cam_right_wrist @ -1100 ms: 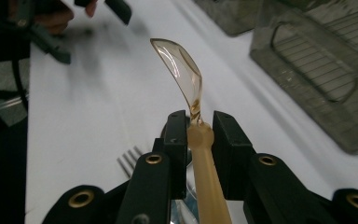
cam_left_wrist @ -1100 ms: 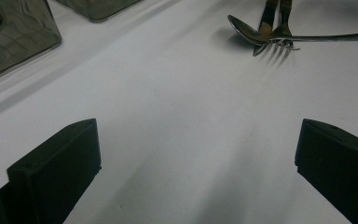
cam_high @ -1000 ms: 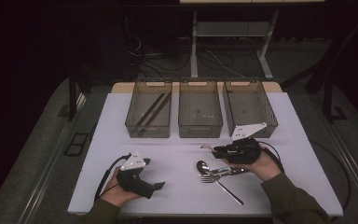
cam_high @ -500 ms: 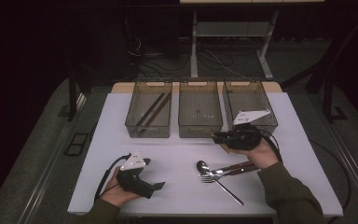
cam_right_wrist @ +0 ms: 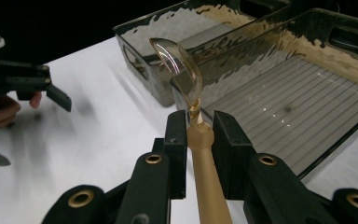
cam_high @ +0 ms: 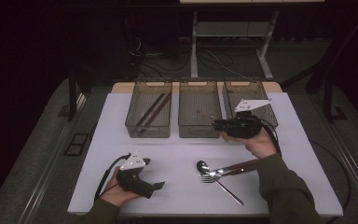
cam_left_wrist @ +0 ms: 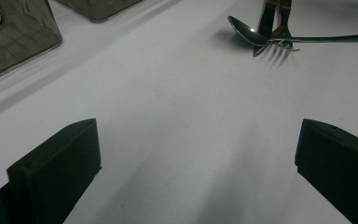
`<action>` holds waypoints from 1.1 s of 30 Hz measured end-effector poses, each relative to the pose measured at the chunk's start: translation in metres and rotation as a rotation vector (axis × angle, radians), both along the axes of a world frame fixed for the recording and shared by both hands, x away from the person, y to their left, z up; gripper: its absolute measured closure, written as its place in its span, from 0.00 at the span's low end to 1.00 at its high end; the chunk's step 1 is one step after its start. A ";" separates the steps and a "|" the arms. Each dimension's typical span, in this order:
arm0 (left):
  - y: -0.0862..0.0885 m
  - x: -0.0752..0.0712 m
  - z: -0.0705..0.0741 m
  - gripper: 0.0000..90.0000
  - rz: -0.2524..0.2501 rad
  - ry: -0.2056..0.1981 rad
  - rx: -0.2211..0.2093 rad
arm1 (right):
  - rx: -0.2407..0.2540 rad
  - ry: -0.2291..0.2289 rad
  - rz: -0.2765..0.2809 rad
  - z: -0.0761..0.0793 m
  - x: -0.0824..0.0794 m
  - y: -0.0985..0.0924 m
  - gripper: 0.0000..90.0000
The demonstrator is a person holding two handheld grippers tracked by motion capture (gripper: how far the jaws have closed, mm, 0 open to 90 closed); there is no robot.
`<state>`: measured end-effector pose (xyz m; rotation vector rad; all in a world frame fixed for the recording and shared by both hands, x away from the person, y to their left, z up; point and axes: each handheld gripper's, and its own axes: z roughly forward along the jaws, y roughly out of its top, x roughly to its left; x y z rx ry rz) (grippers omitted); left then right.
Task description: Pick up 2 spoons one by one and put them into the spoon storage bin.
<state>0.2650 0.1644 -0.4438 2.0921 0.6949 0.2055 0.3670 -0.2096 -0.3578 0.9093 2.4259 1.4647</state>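
My right gripper (cam_high: 219,124) hovers just in front of the middle bin (cam_high: 199,131), pointing left. In the right gripper view its jaws (cam_right_wrist: 199,127) are shut on the handle of a translucent amber plastic spoon (cam_right_wrist: 177,65). The spoon's bowl sticks up past the jaws, near that bin's corner (cam_right_wrist: 261,60). My left gripper (cam_high: 157,185) rests on the white table (cam_high: 177,154) at the front left. Seen from the left gripper view, it (cam_left_wrist: 196,158) is open with bare table between its jaws.
Three translucent bins stand in a row at the back: the left bin (cam_high: 135,125) holds dark chopsticks (cam_high: 153,109), and the right bin (cam_high: 235,88) lies behind my right hand. A metal spoon (cam_high: 201,165), a fork (cam_high: 223,184) and a dark-handled piece (cam_high: 240,166) lie crossed at the front right.
My right gripper has lifted away from the cutlery pile and moved back toward the middle bin, carrying the amber spoon. The left gripper has stayed put.
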 end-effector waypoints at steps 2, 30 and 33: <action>0.000 0.000 0.000 0.00 -0.001 0.001 0.000 | 0.004 0.000 -0.003 0.003 0.004 0.001 0.84; 0.000 -0.001 0.001 0.00 -0.008 -0.001 -0.005 | -0.027 0.104 -0.137 -0.002 0.092 0.031 0.84; 0.000 0.000 0.001 0.00 -0.011 -0.006 -0.001 | -0.052 0.134 -0.151 -0.011 0.099 0.033 0.84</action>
